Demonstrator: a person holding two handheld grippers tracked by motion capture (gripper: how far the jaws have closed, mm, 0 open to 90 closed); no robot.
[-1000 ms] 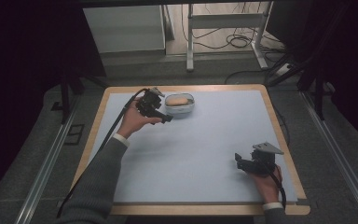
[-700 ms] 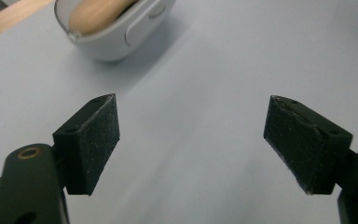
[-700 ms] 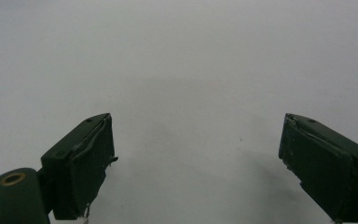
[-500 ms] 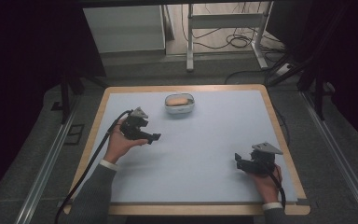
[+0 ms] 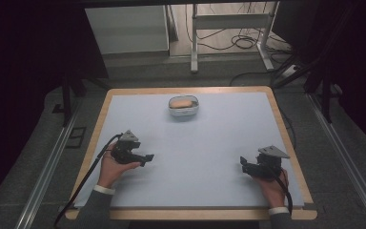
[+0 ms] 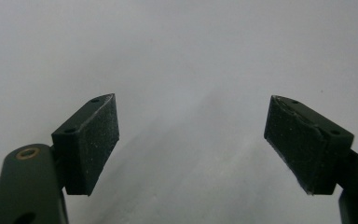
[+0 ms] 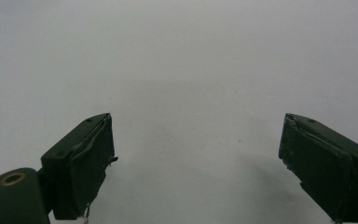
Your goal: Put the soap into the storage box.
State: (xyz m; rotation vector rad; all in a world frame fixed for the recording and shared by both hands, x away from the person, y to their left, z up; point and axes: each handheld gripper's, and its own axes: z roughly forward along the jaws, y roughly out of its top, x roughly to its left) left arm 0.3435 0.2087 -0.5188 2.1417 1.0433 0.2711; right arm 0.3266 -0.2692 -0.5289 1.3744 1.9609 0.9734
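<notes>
A small white bowl (image 5: pixel 183 107) with an orange-tan lump in it stands at the far middle of the pale table mat (image 5: pixel 195 148). My left gripper (image 5: pixel 147 158) rests low over the mat at the near left, far from the bowl, held in a hand. Its jaws stand wide apart with only bare mat between them, as the left gripper view (image 6: pixel 191 140) shows. My right gripper (image 5: pixel 243 164) sits at the near right, also in a hand. It is open too, with nothing between its pads (image 7: pixel 196 158).
The mat lies on a wooden table with a bare rim (image 5: pixel 290 138). A black cable (image 5: pixel 83 181) trails from the left gripper off the near left edge. Beyond the table are metal floor rails, a white cabinet and table legs with cables.
My left gripper has drawn back from beside the bowl to the near left of the mat. The right gripper has stayed put.
</notes>
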